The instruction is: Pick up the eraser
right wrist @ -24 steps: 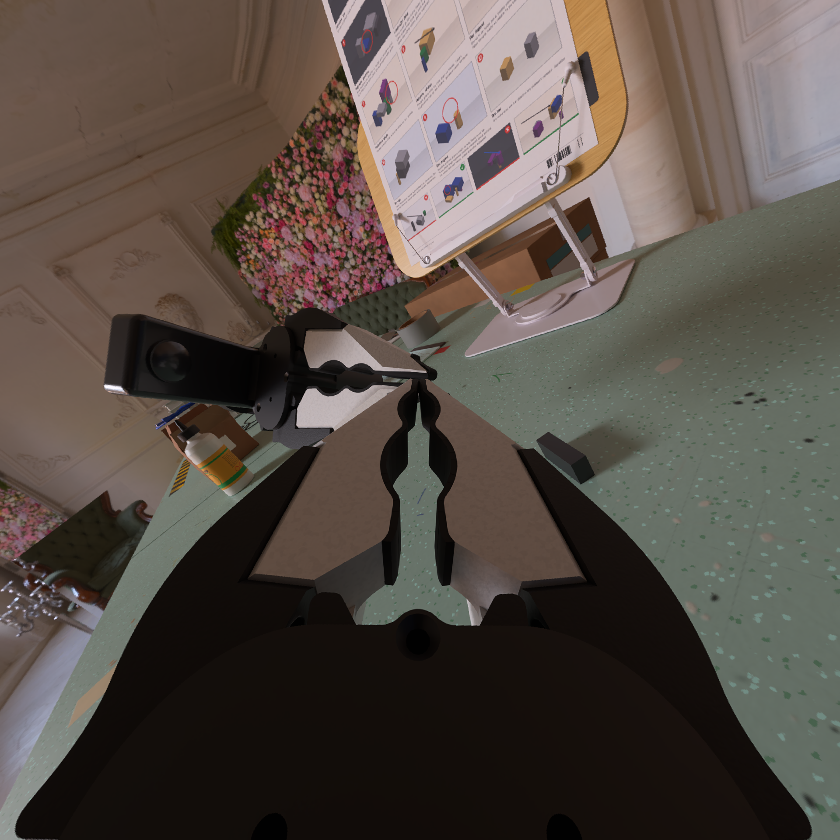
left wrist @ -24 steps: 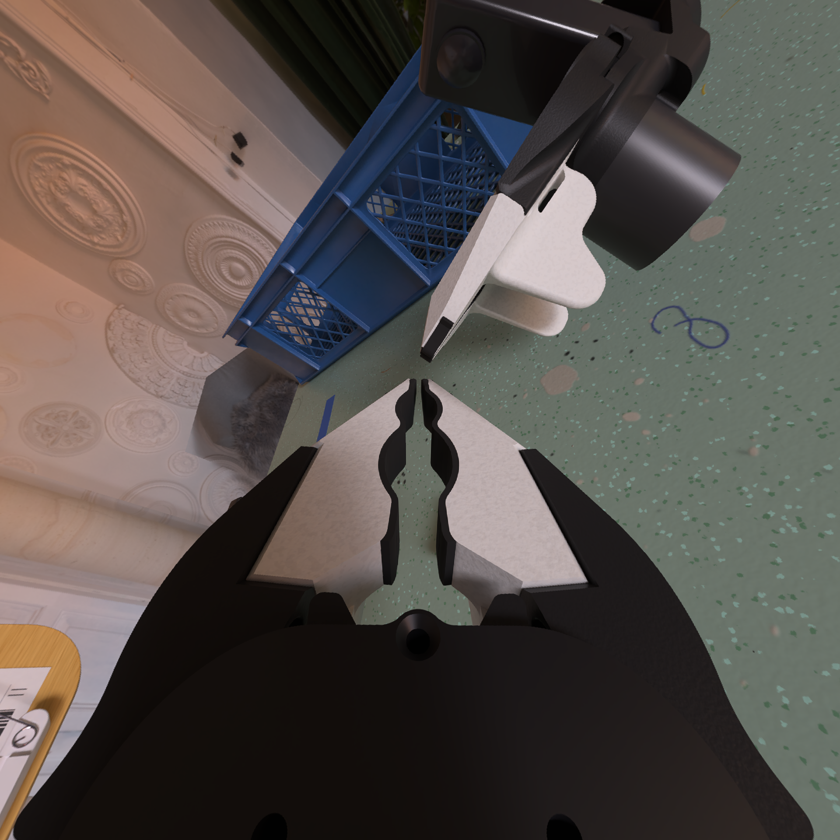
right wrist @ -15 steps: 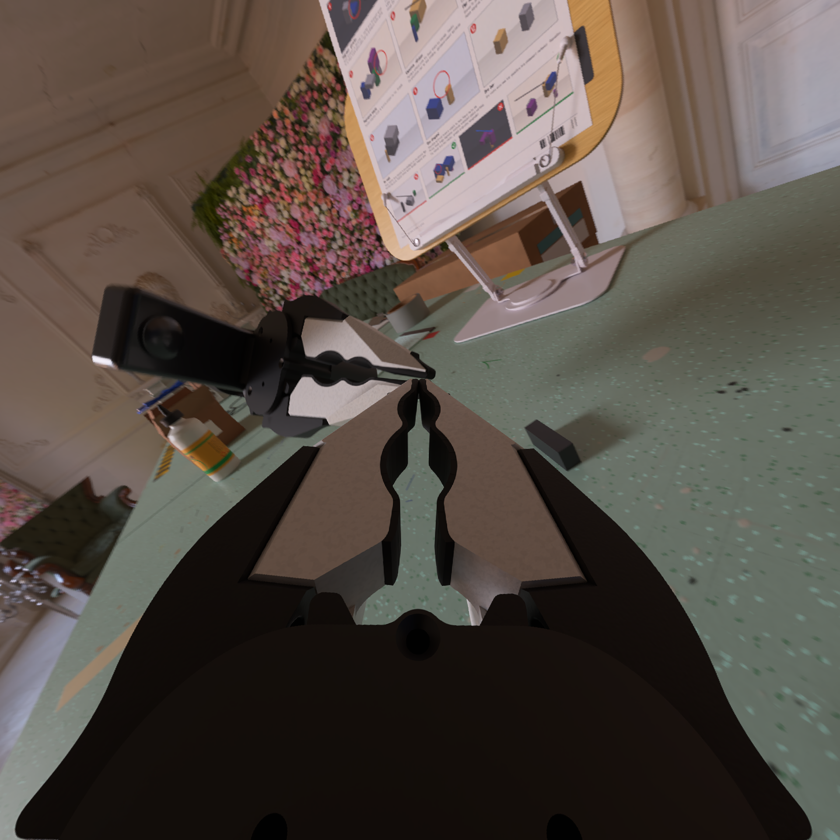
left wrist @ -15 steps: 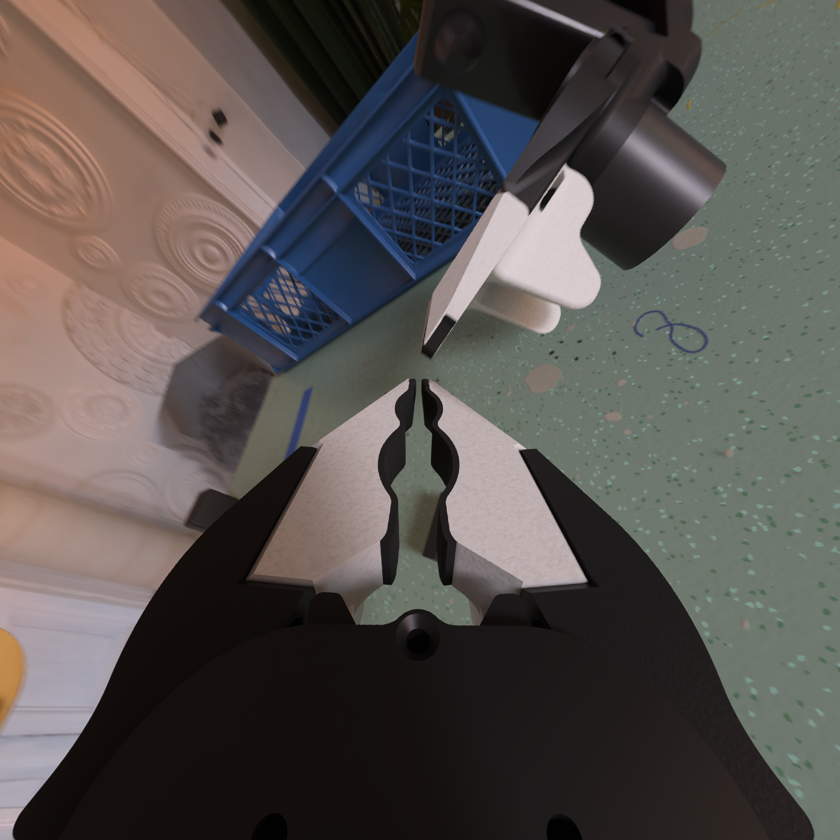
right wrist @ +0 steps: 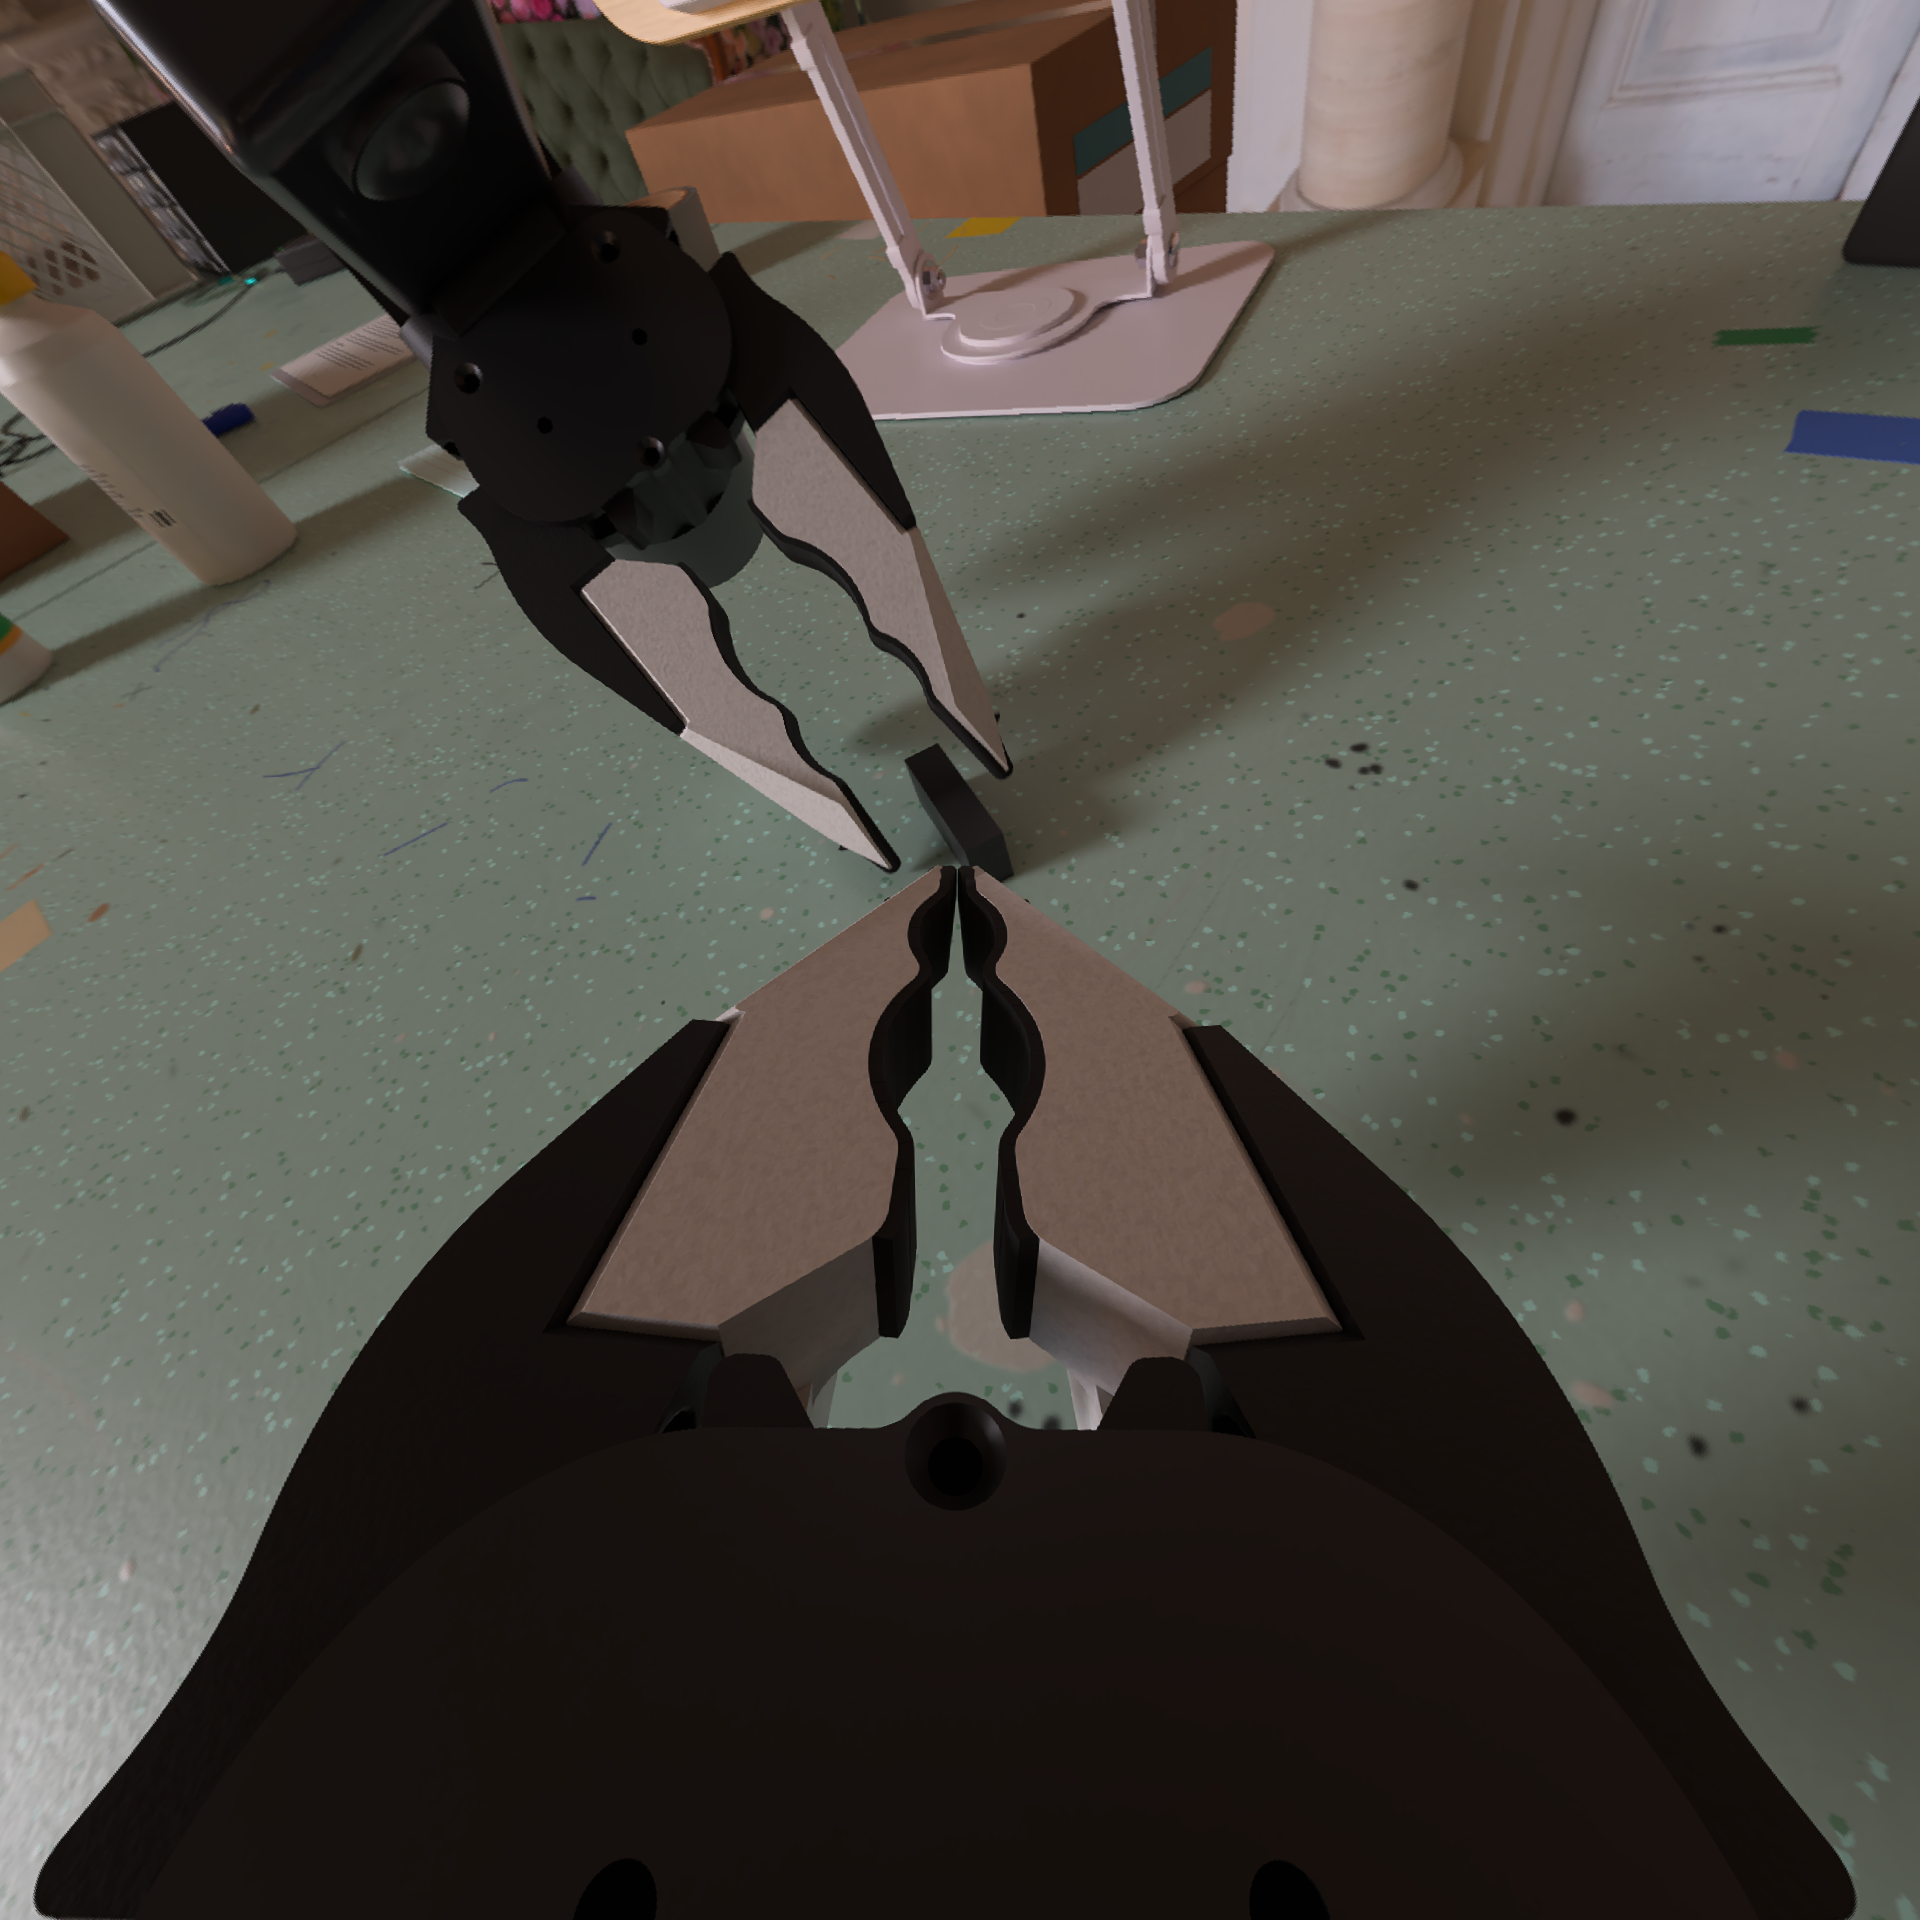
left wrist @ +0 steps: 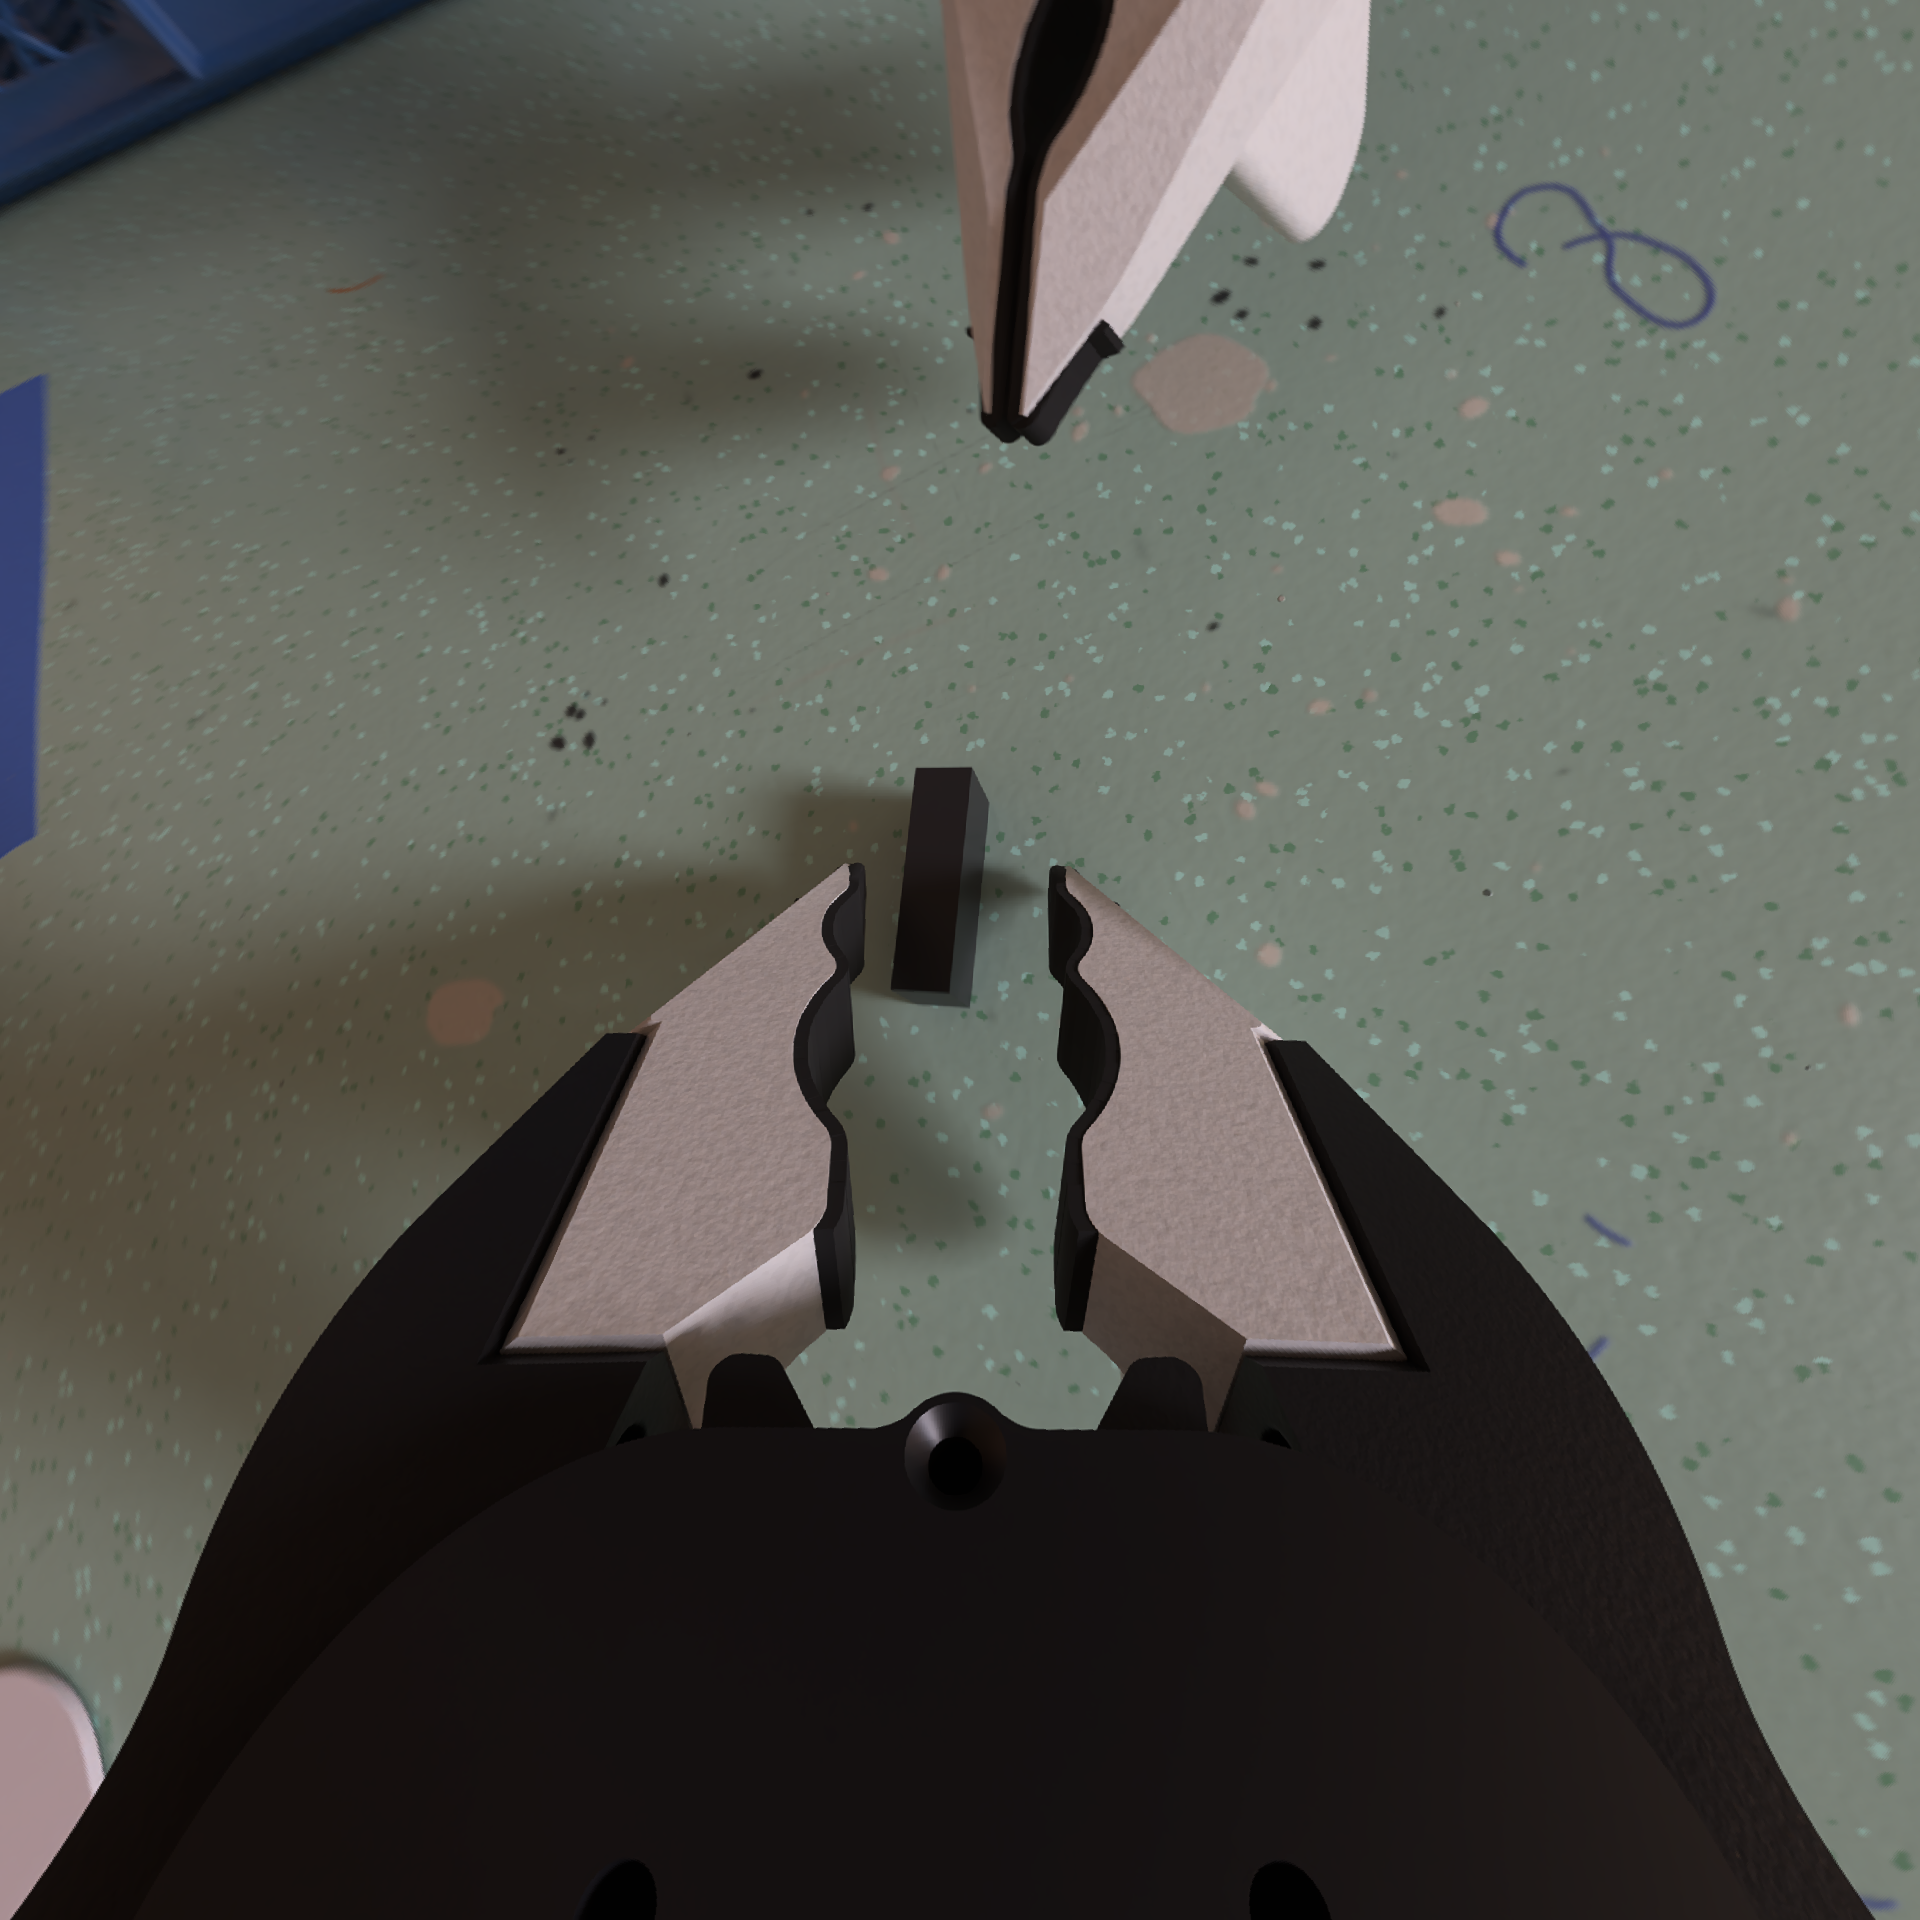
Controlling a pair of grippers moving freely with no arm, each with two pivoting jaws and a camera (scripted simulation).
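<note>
The eraser (left wrist: 935, 888) is a small black block lying flat on the green speckled table (left wrist: 1455, 831). My left gripper (left wrist: 954, 883) is open and points down over it, with the eraser between its fingertips, nearer the left finger and apart from both. In the right wrist view the eraser (right wrist: 956, 810) lies between the left gripper's (right wrist: 945, 816) spread fingers. My right gripper (right wrist: 956, 883) is shut and empty, its tips just short of the eraser. It also shows in the left wrist view (left wrist: 1013, 428), hanging above the table beyond the eraser.
A blue crate (left wrist: 83, 83) sits at the far left. A white stand base (right wrist: 1060, 332), a cardboard box (right wrist: 914, 114) and a white bottle (right wrist: 125, 447) stand at the table's back. Blue tape (left wrist: 21, 613) and pen scribbles (left wrist: 1600, 260) mark the tabletop.
My left gripper has tilted down toward the table and opened over the eraser. My right gripper has tilted down too and stayed shut, now facing the eraser.
</note>
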